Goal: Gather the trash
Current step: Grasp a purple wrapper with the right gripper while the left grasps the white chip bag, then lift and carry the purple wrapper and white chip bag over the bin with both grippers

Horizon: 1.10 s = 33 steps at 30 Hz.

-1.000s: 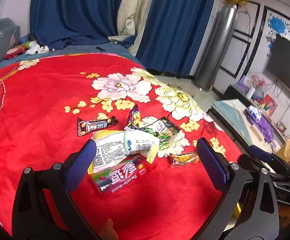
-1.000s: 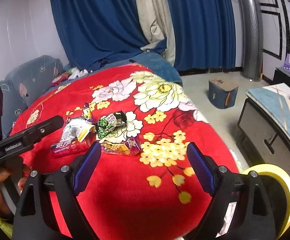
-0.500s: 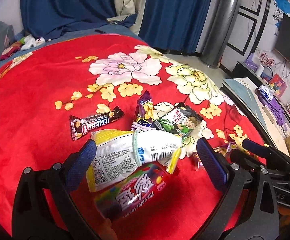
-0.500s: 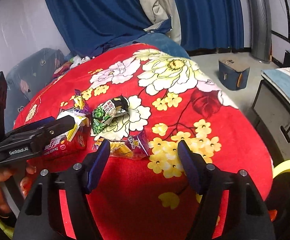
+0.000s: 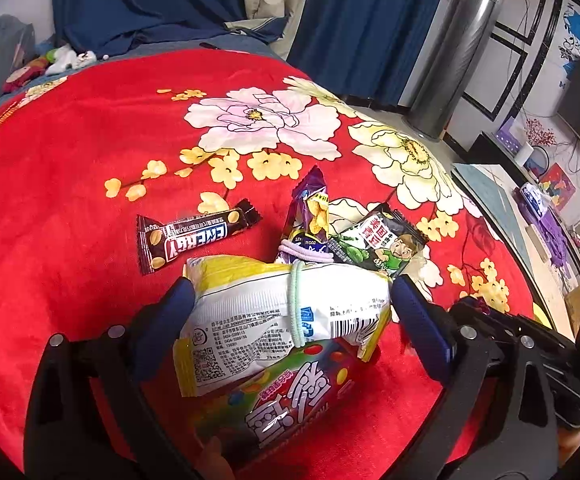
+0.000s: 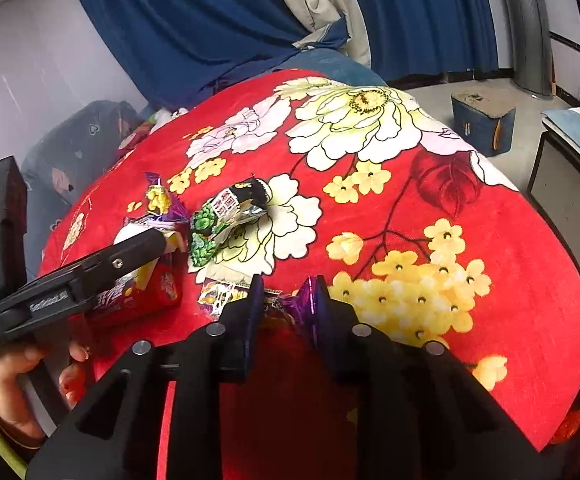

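Now my right gripper (image 6: pixel 284 294) is closing, its fingers (image 6: pixel 255 300) narrow around a purple candy wrapper (image 6: pixel 286 302) lying on the red flowered blanket (image 6: pixel 490 240); whether the pads press it yet I cannot tell. My left gripper (image 5: pixel 290 312) stands wide, fingers either side of a white and yellow snack bag (image 5: pixel 274 320) that rests on a red candy bag (image 5: pixel 290 396). Just beyond lie a green snack packet (image 5: pixel 378 244), a purple packet (image 5: pixel 310 212) and a brown energy bar (image 5: pixel 194 236).
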{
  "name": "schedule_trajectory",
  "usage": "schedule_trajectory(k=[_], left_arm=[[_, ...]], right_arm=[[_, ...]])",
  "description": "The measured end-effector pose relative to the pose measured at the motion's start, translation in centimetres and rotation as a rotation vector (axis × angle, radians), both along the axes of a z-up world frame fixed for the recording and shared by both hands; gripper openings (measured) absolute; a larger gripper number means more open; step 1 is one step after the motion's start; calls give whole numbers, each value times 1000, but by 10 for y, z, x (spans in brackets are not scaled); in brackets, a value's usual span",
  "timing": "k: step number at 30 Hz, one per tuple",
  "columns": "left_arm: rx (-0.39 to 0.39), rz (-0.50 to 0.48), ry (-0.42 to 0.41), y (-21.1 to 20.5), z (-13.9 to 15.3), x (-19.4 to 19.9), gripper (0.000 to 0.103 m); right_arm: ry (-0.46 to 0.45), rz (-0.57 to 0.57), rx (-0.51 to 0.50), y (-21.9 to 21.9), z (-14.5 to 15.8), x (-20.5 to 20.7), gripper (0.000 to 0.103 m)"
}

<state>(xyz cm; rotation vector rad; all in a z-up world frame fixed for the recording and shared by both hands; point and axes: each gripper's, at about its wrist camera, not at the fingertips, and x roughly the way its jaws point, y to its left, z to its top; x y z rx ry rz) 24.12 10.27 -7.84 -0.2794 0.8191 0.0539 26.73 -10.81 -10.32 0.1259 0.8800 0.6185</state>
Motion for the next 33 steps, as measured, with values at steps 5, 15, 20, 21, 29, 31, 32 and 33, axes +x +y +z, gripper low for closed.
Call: schedule_trajectory(k=[5, 15, 20, 21, 29, 31, 32, 33], left_arm=[[-13, -1, -4, 2, -1, -4, 82], [-72, 12, -44, 9, 3, -24, 70], [-105, 25, -73, 16, 11, -36, 69], [-109, 28, -81, 17, 13, -38, 69], [-133, 41, -167, 27, 36, -56, 69], [-131, 41, -185, 27, 41, -59, 69], [-133, 41, -198, 27, 44, -61, 69], [-137, 38, -207, 27, 47, -63, 69]], right_arm=[[-13, -8, 13, -6, 3, -12, 22], [-53, 11, 12, -7, 12, -37, 22], [-61, 36, 19, -4, 17, -47, 21], [-65, 41, 19, -3, 18, -49, 21], [-118, 65, 17, 2, 34, -65, 20], [-131, 64, 18, 1, 38, -66, 20], [-138, 62, 19, 0, 41, -67, 19], [-144, 59, 19, -1, 43, -67, 19]])
